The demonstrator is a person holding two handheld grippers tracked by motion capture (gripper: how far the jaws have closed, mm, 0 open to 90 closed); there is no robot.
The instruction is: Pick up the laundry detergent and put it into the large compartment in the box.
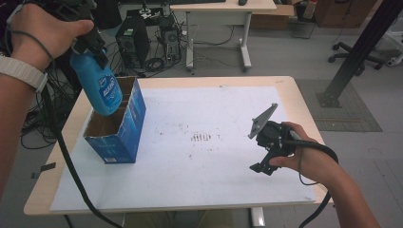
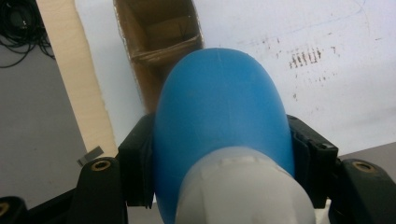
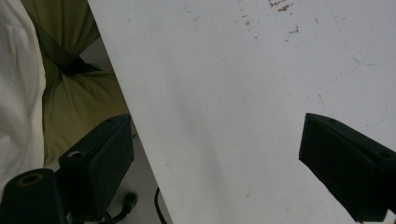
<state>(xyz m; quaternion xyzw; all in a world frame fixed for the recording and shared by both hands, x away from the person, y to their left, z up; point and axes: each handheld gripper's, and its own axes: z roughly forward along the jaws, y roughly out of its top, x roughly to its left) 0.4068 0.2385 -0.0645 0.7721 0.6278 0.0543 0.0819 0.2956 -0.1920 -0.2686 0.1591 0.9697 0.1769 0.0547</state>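
While the left gripper (image 1: 90,45) squeezes its fingers (image 2: 135,168) tight on a blue bottle (image 1: 100,85), the bottle hangs tilted over the open cardboard box (image 1: 119,126) on the white surface (image 1: 199,190). Far off, the right gripper (image 1: 267,147) rests low with fingers (image 3: 100,163) spread wide, holding nothing.

We wear a pale ribbed wristband (image 1: 21,71) on our left wrist, and our forearms are bare of sleeves. Our clothing is a white top (image 3: 16,93) over olive-green trousers (image 3: 79,88). Our black left gripper (image 2: 219,154) has blocky jaws with brass-coloured screw inserts and trails a black cable (image 1: 66,161). Our matching black right gripper (image 3: 215,158) carries a grey three-cornered plate (image 1: 263,120) and its own looping black cable (image 1: 316,147).
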